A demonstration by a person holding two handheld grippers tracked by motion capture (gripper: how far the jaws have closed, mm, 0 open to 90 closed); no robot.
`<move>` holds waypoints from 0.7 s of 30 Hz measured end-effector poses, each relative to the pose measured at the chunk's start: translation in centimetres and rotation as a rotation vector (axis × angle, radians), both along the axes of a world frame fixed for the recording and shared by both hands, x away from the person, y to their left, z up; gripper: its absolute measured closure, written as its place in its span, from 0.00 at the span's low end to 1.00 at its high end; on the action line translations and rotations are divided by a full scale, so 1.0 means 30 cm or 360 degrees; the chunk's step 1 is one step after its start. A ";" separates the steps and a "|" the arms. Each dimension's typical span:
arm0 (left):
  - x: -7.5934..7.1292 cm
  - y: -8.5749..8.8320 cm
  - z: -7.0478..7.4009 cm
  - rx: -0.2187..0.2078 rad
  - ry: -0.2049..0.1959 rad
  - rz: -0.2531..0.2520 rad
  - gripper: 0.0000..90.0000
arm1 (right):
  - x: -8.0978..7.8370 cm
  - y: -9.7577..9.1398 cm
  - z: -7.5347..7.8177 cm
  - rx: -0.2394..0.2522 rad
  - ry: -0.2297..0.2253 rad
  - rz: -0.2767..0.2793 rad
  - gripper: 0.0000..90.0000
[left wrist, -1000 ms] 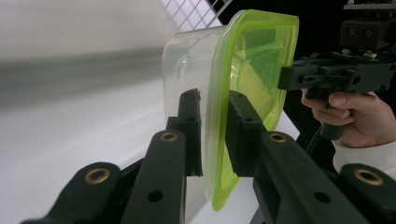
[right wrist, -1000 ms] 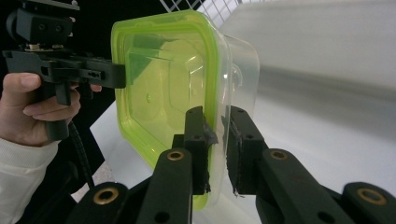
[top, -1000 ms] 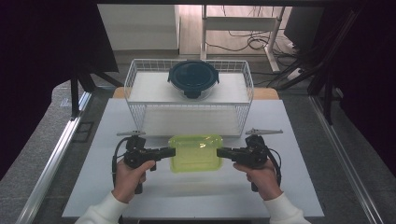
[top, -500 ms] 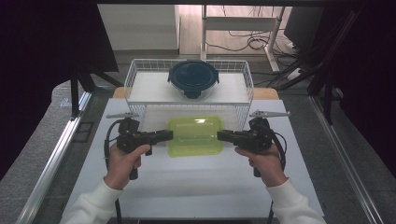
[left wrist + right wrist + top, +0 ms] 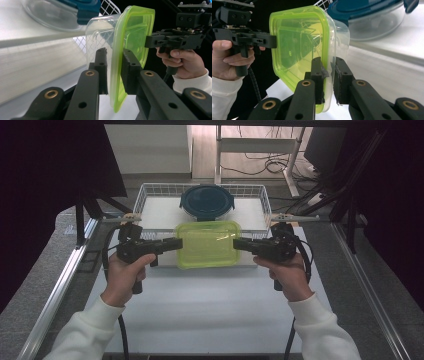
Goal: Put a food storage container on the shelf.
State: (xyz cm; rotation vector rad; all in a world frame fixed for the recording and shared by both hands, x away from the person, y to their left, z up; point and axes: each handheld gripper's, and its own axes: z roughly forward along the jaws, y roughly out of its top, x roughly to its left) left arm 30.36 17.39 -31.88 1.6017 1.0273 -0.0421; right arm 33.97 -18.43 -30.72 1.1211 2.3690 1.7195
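A clear container with a lime-green lid (image 5: 208,243) hangs in the air in front of the white wire basket (image 5: 142,195). My left gripper (image 5: 176,244) is shut on its left rim, and my right gripper (image 5: 239,243) is shut on its right rim. In the left gripper view the jaws pinch the green lid's edge (image 5: 115,75), with the other gripper (image 5: 150,41) on the far side. The right gripper view has the lidded container (image 5: 299,47) clamped between its jaws, the left gripper (image 5: 272,40) holding the opposite rim.
Inside the basket rests a round glass bowl with a dark blue lid (image 5: 206,201). A white table mat (image 5: 210,305) lies below the hands. Metal rails run along the table's left side (image 5: 60,285) and right side (image 5: 370,295).
Both grippers have lifted the green-lidded container off the mat and carried it up and toward the basket. The jaws have stayed shut on its rims.
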 end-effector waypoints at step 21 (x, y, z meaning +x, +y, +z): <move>0.169 0.018 0.173 -0.0009 -0.0071 -0.0027 0.86 | 0.129 0.011 0.187 0.0020 -0.0077 -0.0026 0.88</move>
